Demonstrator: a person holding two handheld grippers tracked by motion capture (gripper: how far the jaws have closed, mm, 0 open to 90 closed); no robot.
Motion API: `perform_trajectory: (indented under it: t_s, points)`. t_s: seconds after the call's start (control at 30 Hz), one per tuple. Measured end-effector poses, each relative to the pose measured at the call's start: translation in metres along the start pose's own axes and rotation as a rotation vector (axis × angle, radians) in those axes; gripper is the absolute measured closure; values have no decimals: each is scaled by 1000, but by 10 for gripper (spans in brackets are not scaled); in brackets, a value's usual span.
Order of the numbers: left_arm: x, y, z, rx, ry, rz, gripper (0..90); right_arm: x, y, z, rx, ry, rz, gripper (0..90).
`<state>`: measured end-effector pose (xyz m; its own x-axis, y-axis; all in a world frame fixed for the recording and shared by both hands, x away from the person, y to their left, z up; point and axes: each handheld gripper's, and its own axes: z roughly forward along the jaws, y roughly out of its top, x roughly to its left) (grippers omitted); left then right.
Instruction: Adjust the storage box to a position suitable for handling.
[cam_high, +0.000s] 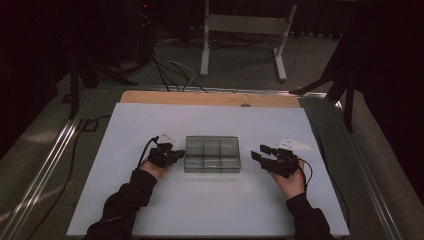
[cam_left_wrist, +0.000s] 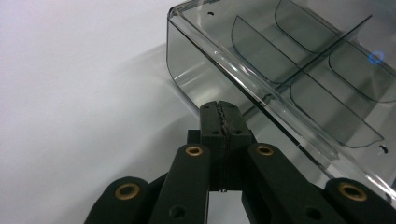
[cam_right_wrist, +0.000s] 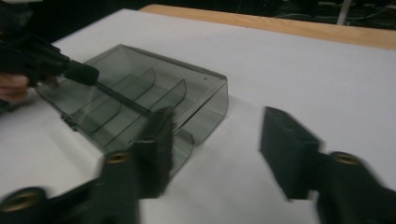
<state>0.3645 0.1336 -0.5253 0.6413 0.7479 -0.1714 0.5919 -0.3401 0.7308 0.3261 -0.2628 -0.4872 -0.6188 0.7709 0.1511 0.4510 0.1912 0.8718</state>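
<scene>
While the clear smoked-plastic compartment box (cam_high: 212, 154) sat at the centre of the white table (cam_high: 150, 210), the left gripper (cam_high: 181, 154), jaws closed and empty, met its left wall; the right gripper (cam_high: 257, 153) stood just right of it, jaws apart.

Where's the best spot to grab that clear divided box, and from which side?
Probably the short end walls of the clear divided box: thin, upright, open-topped rims a jaw can pinch from above. The left gripper and right gripper each flank one end.
</scene>
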Motion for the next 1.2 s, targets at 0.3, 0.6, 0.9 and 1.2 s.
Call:
perform_trajectory:
  t_s: [0.3, 0.6, 0.9, 1.2]
  points:
    - [-15, 10, 13, 2, -24, 16, 900, -11, 8, 26, 45, -44, 56, 763]
    - [-16, 1, -4, -10, -29, 14, 900, -31, 18, 56, 133, -100, 157, 900]
    - [-23, -5, -7, 12, -65, 20, 900, -48, 25, 84, 177, -87, 283, 900]
    - [-26, -8, -1, 44, -85, 29, 900, -55, 19, 98, 210, -16, 356, 900]
